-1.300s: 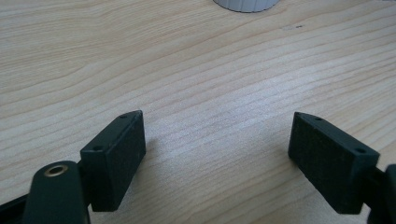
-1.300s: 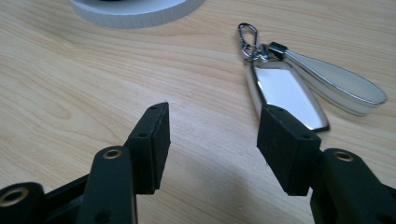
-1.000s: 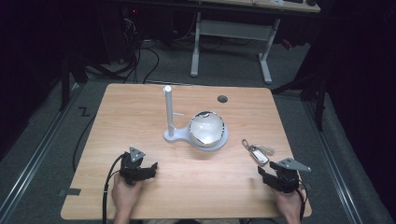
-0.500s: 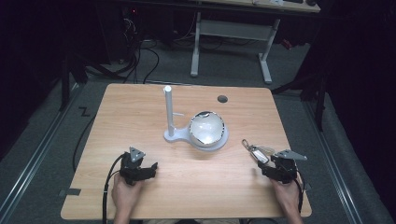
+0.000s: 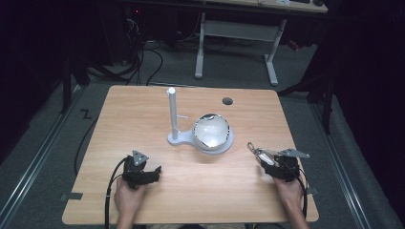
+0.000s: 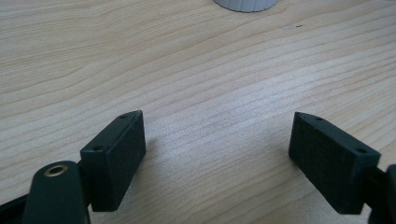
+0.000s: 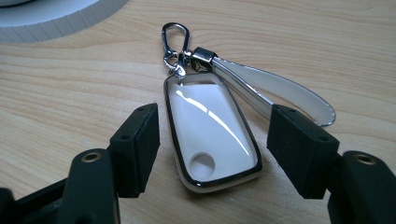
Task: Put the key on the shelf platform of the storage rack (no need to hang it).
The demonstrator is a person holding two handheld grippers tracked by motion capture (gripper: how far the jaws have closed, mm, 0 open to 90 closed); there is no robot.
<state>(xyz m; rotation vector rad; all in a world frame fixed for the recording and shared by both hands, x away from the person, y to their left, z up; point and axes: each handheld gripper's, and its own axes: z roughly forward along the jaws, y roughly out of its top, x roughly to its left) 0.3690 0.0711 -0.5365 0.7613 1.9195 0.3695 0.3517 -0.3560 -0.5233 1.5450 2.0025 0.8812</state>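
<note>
Right tool (image 7: 212, 140), lower right of the high view, has just been opening, jaws spread clear around the key fob (image 7: 210, 135) lying on the bench (image 5: 143, 119); left tool (image 6: 217, 154) released, empty

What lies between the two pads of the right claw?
In the right gripper view, the white key fob lies on the table between the open right claw, untouched by either pad.

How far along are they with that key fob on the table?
Early on, it seems. The key fob lies flat on the table, between the open jaws of the right tongs, which have just been opening; the pads do not press on it. So the grasp is in hand, not made. The left tongs are open over bare wood. The white stand has nothing hung on it, so any carrying or hanging looks left to do.
</note>
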